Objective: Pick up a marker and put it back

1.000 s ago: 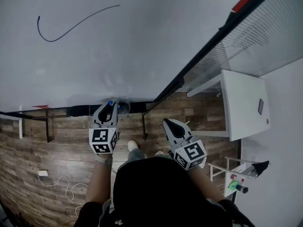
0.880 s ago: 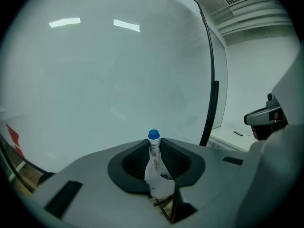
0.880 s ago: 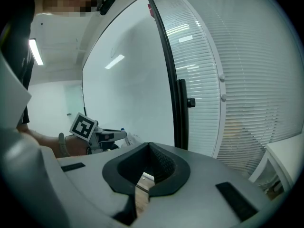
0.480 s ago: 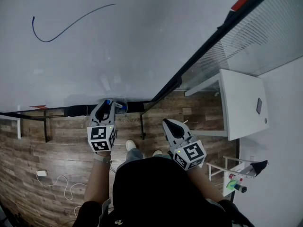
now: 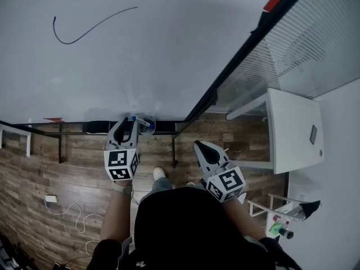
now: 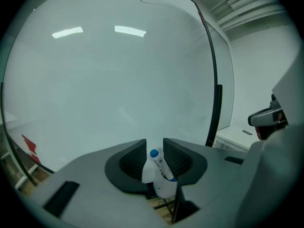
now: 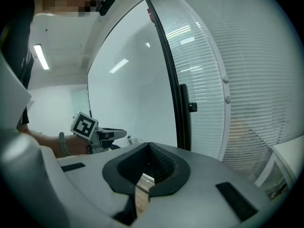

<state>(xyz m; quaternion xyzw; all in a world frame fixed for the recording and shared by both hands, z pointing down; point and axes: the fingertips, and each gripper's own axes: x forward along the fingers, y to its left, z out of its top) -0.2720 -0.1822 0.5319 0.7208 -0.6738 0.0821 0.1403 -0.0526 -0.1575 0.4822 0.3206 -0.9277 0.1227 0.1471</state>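
Observation:
A blue-capped marker (image 5: 140, 120) (image 6: 160, 164) leans in a small clear cup (image 5: 148, 129) (image 6: 164, 188) at the whiteboard's lower edge. My left gripper (image 5: 128, 121) (image 6: 154, 142) is at the cup with a jaw on either side of the marker. The jaws have just been opening, and the pads stand apart from the marker. My right gripper (image 5: 197, 144) (image 7: 149, 147) hangs to the right over the wooden floor, jaws together and empty. In the right gripper view the left gripper (image 7: 113, 135) shows in front of the board.
The whiteboard (image 5: 169, 55) bears a curved blue line (image 5: 90, 30). A black frame post (image 5: 236, 66) separates it from slatted blinds (image 5: 315, 44). A white table (image 5: 292, 128) stands at right. A cable and charger (image 5: 52, 199) lie on the floor.
The left gripper's jaws have spread apart and drawn slightly back. The marker, before upright between them, now leans to the right in the cup. The right gripper has kept still.

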